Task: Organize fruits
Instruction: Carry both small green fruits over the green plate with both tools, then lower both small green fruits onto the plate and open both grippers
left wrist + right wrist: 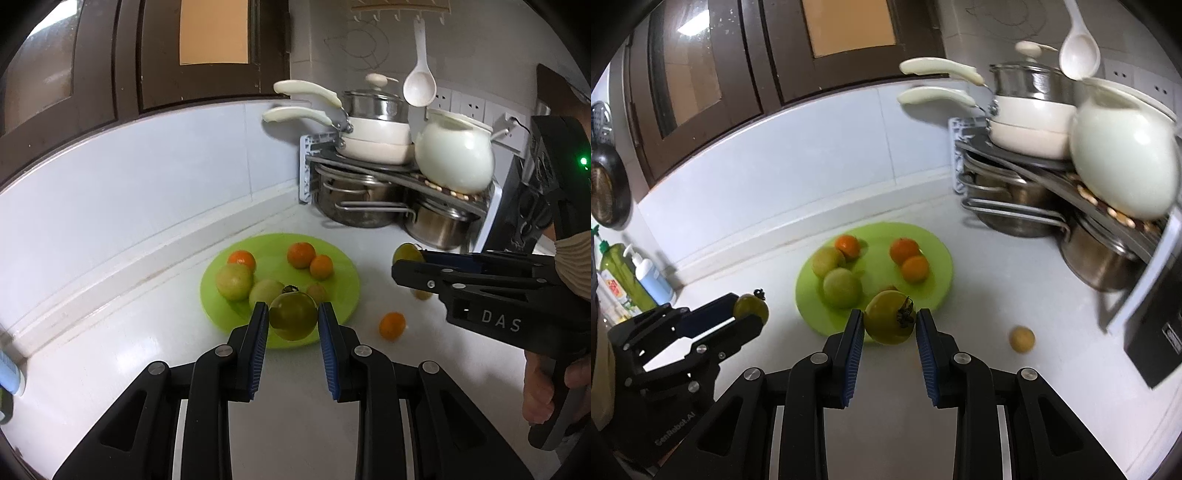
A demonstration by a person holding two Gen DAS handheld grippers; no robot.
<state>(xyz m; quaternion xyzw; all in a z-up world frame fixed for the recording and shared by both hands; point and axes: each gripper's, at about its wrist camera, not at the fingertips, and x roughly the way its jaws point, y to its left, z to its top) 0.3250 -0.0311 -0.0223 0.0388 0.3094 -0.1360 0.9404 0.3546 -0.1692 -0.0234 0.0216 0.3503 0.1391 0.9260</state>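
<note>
While both grippers are hovering over the white counter (122,332), each is clenching one fruit: the left gripper (293,314) is pinching a green tomato (293,315) between its blue pads (260,332) above the near rim of the green plate (343,295), and the right gripper (889,321) is gripping a yellow-green tomato (888,317), stem turned to the right, also above the plate's near edge. Items on the plate, counted from the right wrist view: three oranges (904,250), two pale green fruits (842,287), and one small fruit partly hidden behind the held tomato, kind unclear. Items loose on the counter: one orange (392,325) lying right of the plate, and one small yellowish fruit (1021,338) lying farther right, both well apart from the plate. Far right corner is holding a metal rack (369,166) with two cream pans, a white jar (454,155), and steel pots beneath; one white ladle (419,85) is hanging above. Two bottles (646,277) are standing at the far left by the wall. Open counter is showing between plate and rack, and near the cameras on both sides. Plate centre and right rim are offering bare green surface.
</note>
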